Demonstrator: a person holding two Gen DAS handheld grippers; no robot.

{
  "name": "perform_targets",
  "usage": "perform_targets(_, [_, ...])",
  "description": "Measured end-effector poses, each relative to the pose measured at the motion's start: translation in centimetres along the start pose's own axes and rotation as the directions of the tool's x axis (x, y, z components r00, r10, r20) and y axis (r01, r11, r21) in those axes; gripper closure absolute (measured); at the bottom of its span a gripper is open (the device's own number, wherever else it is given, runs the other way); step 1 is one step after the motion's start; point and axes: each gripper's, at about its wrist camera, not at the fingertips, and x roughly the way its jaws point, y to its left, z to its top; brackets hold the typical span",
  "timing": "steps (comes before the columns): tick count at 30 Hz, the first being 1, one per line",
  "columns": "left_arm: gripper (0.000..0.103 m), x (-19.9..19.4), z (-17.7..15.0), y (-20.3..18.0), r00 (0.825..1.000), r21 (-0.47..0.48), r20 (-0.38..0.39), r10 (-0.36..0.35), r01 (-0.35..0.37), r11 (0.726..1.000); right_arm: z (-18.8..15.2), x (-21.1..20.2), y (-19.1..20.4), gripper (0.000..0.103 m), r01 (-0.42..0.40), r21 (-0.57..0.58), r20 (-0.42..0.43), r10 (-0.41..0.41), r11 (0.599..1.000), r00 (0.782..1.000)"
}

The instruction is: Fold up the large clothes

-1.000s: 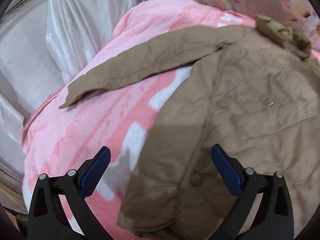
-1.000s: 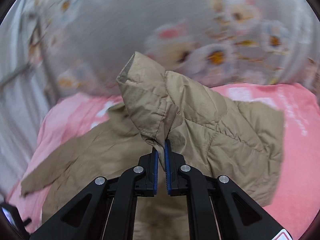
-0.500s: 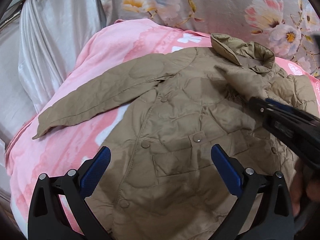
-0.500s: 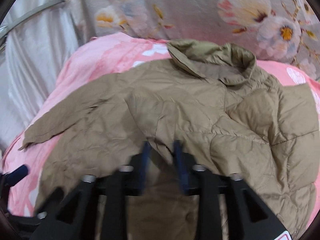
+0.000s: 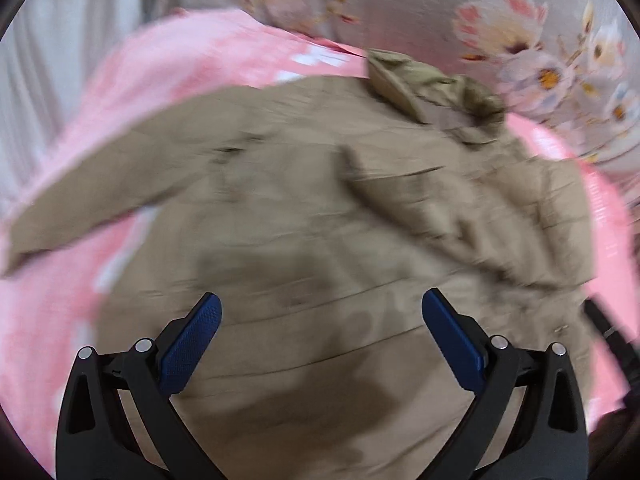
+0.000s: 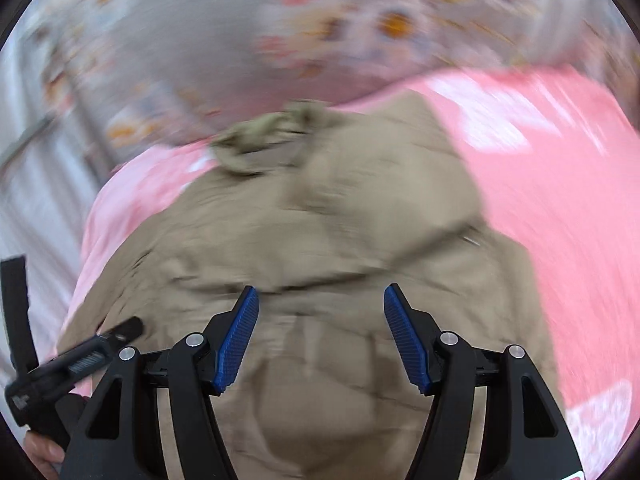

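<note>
A pink blanket [image 5: 224, 52] covered the bed, and the tan jacket [image 5: 304, 208] lay spread on it ahead of both tongs.

Right tongs [image 6: 318, 312] gape empty over the tan jacket [image 6: 320, 232], which lies on a pink blanket [image 6: 560, 184].

Bare pink blanket [image 6: 560, 184] right of the jacket [image 6: 320, 240]; floral fabric [image 5: 440, 12] close behind.
</note>
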Motion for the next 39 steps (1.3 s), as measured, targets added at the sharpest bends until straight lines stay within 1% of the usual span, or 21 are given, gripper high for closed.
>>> perform_targets(2, [0.005, 2.1, 1.2, -0.7, 0.996, -0.03, -0.052, -0.067, 0.066, 0.997, 0.6, 0.4, -2.8, 0.039, -0.006, 0.092, -0.01, 0.007, 0.996, 1.0])
perform_targets(5, [0.005, 4.8, 2.6, -1.3, 0.988, -0.088, -0.113, -0.11, 0.1, 0.991, 1.4, 1.6, -5.3, 0.039, -0.031, 0.192, -0.024, 0.036, 0.981, 0.999])
perform_targets(6, [0.006, 5.2, 3.0, -1.4, 0.988, -0.11, -0.11, -0.113, 0.1, 0.989, 1.8, 2.1, -6.1, 0.039, -0.05, 0.229, -0.027, 0.058, 0.972, 0.998])
perform_targets(8, [0.011, 5.3, 3.9, -1.1, 0.99, -0.159, -0.075, -0.123, 0.11, 0.981, 2.6, 2.9, -7.3, 0.039, -0.084, 0.287, -0.021, 0.094, 0.954, 0.995])
perform_targets(10, [0.034, 5.4, 4.9, -1.2, 0.99, -0.169, -0.067, -0.125, 0.113, 0.979, 3.6, 3.7, -7.8, 0.039, -0.114, 0.322, -0.007, 0.123, 0.94, 0.992])
perform_targets(11, [0.037, 5.4, 5.6, -1.3, 0.99, -0.174, -0.062, -0.127, 0.114, 0.978, 4.0, 4.1, -8.0, 0.039, -0.129, 0.338, -0.002, 0.138, 0.932, 0.99])
perform_targets(12, [0.05, 5.6, 6.0, -1.4, 0.99, -0.173, -0.055, -0.133, 0.122, 0.977, 4.6, 4.7, -8.2, 0.039, -0.151, 0.363, 0.006, 0.16, 0.919, 0.987])
perform_targets(13, [0.069, 5.8, 6.8, -1.6, 0.991, -0.174, -0.058, -0.124, 0.112, 0.978, 5.0, 5.3, -8.4, 0.041, -0.168, 0.38, 0.014, 0.177, 0.91, 0.984])
perform_targets(14, [0.077, 6.0, 7.2, -1.8, 0.992, -0.167, -0.063, -0.112, 0.101, 0.981, 5.5, 5.9, -8.4, 0.044, -0.187, 0.394, 0.023, 0.194, 0.9, 0.981])
perform_targets(15, [0.09, 6.1, 7.8, -1.9, 0.994, -0.155, -0.055, -0.093, 0.084, 0.984, 6.0, 6.6, -8.4, 0.06, -0.188, 0.401, 0.022, 0.196, 0.897, 0.98])
perform_targets(16, [0.096, 5.9, 8.2, -2.0, 0.997, -0.143, -0.034, -0.07, 0.064, 0.988, 6.5, 7.1, -8.1, 0.079, -0.183, 0.397, 0.014, 0.193, 0.899, 0.981])
perform_targets(17, [0.097, 5.6, 8.6, -2.0, 0.999, -0.125, -0.008, -0.037, 0.035, 0.992, 7.0, 7.2, -7.8, 0.087, -0.186, 0.389, 0.014, 0.196, 0.902, 0.98])
perform_targets(18, [0.098, 4.6, 9.0, -2.1, 0.999, -0.099, 0.044, 0.001, 0.003, 0.995, 7.5, 6.7, -7.0, 0.091, -0.204, 0.364, 0.037, 0.205, 0.909, 0.978])
perform_targets(19, [0.098, 3.9, 9.2, -1.9, 0.997, -0.084, 0.074, 0.021, -0.014, 0.996, 7.8, 6.0, -6.0, 0.092, -0.21, 0.324, 0.065, 0.2, 0.922, 0.978])
perform_targets(20, [0.098, 3.0, 9.1, -1.8, 0.991, -0.063, 0.119, 0.055, -0.048, 0.997, 7.9, 5.2, -4.8, 0.092, -0.195, 0.254, 0.094, 0.177, 0.947, 0.98])
perform_targets(22, [0.098, 2.3, 8.7, -1.6, 0.981, -0.045, 0.156, 0.111, -0.105, 0.993, 7.7, 4.5, -2.7, 0.093, -0.129, 0.134, 0.118, 0.113, 0.983, 0.987])
perform_targets(24, [0.098, 2.9, 8.1, -1.3, 0.977, -0.026, 0.151, 0.15, -0.148, 0.989, 7.1, 5.6, -1.5, 0.093, -0.054, 0.077, 0.091, 0.047, 0.996, 0.995])
perform_targets(27, [0.098, 5.2, 7.1, -0.8, 0.977, -0.011, 0.099, 0.191, -0.191, 0.982, 6.2, 7.8, -1.5, 0.093, 0.032, 0.055, 0.035, -0.034, 0.998, 0.999])
perform_targets(30, [0.098, 6.9, 6.2, -0.7, 0.974, 0.006, 0.07, 0.215, -0.216, 0.976, 5.2, 8.8, -2.0, 0.094, 0.06, 0.049, 0.009, -0.06, 0.997, 0.998])
perform_targets(35, [0.098, 8.2, 4.9, -0.9, 0.962, 0.04, 0.08, 0.26, -0.263, 0.964, 4.2, 9.7, -1.7, 0.094, 0.116, 0.0, 0.007, -0.116, 0.993, 0.993])
perform_targets(39, [0.097, 8.9, 4.2, -1.4, 0.951, 0.066, 0.093, 0.295, -0.301, 0.951, 3.7, 10.6, -0.6, 0.091, 0.178, -0.067, 0.008, -0.177, 0.982, 0.984])
